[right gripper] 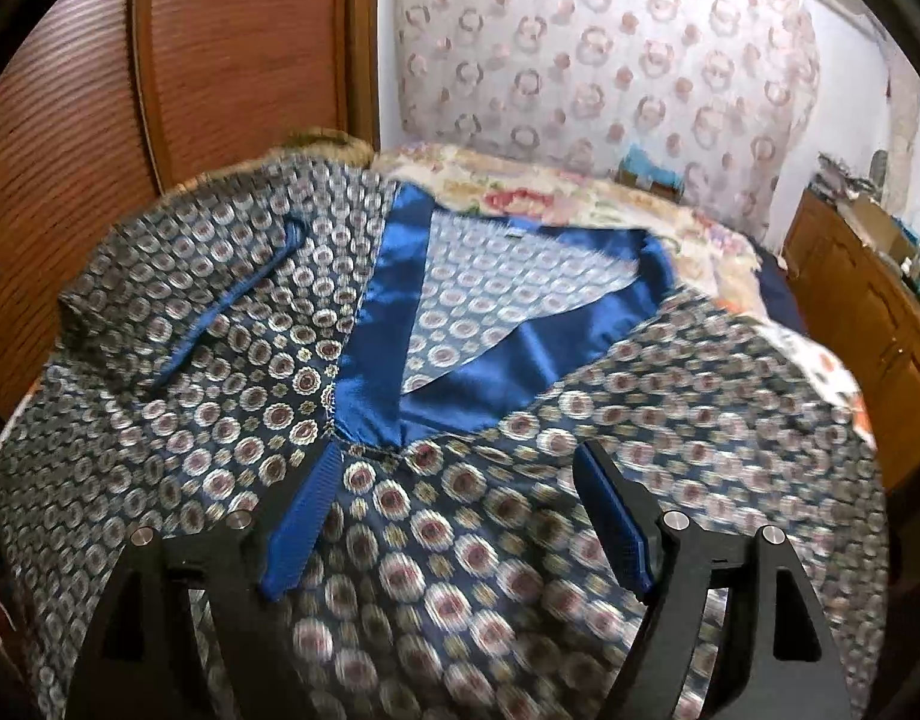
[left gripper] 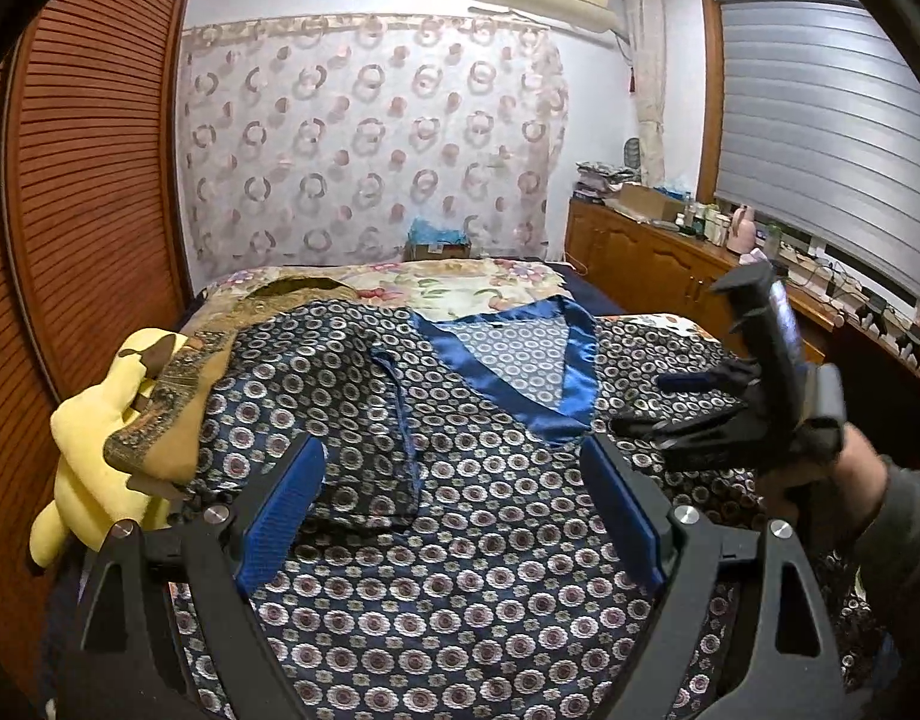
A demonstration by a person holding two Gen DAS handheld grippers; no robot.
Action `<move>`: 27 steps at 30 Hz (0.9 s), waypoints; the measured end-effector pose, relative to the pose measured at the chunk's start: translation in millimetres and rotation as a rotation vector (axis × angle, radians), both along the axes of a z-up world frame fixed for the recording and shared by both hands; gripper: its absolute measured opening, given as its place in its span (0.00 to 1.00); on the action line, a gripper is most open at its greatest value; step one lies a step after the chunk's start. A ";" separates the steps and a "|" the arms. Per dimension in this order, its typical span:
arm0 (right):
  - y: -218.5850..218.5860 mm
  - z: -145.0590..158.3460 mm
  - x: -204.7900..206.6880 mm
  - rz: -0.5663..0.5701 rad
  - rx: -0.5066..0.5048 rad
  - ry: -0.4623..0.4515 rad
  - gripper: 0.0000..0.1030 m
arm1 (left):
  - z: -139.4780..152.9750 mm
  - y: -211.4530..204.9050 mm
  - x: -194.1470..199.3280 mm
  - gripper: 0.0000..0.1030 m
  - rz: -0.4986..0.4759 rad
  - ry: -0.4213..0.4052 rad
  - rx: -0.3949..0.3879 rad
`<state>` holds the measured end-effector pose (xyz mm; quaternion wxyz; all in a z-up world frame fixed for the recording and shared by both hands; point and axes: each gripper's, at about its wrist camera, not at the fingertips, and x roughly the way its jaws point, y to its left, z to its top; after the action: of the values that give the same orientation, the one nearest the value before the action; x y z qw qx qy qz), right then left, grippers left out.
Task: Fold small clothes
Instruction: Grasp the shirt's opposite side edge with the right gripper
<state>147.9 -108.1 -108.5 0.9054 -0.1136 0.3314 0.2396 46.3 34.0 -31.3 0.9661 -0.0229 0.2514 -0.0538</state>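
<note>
A dark blue patterned top with a shiny blue V-neck band lies spread flat on the bed, its left sleeve folded in over the chest. My left gripper hovers open above the top's middle, nothing between its blue pads. In the left wrist view the right gripper shows at the right edge, held by a gloved hand over the top's right shoulder. From the right wrist view, the right gripper stands open just below the point of the V-neck band above the top, with only cloth beneath it.
A yellow plush toy and a brown patterned cloth lie at the bed's left edge. A floral bedspread covers the far bed. A wooden louvred wardrobe stands left; a wooden cabinet with clutter runs under the window at right.
</note>
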 end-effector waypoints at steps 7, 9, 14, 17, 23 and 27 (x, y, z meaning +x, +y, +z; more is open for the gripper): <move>-57.6 25.5 -35.8 -0.060 0.005 -0.074 0.79 | -0.4 -15.3 -0.9 0.85 -0.028 -0.002 -0.004; -78.1 30.5 -46.3 -0.085 0.004 -0.092 0.79 | -1.4 -19.8 -1.0 0.85 -0.036 -0.002 -0.003; -145.1 27.6 -62.8 -0.189 -0.002 -0.091 0.79 | -6.5 -30.5 -0.5 0.85 -0.065 0.014 -0.007; -187.8 21.1 -64.4 -0.268 0.008 -0.064 0.78 | -9.3 -36.6 0.8 0.85 -0.082 0.026 -0.013; -259.1 -2.3 -59.1 -0.390 0.049 0.029 0.72 | -15.3 -49.1 3.9 0.85 -0.115 0.050 -0.013; -282.4 -23.5 -54.8 -0.428 0.058 0.108 0.64 | -20.9 -56.0 6.1 0.85 -0.139 0.070 -0.015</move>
<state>93.1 -390.5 -132.0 0.9194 -0.0014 0.3892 0.0571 52.4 -22.0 -52.1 0.9504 -0.0147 0.2858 -0.1219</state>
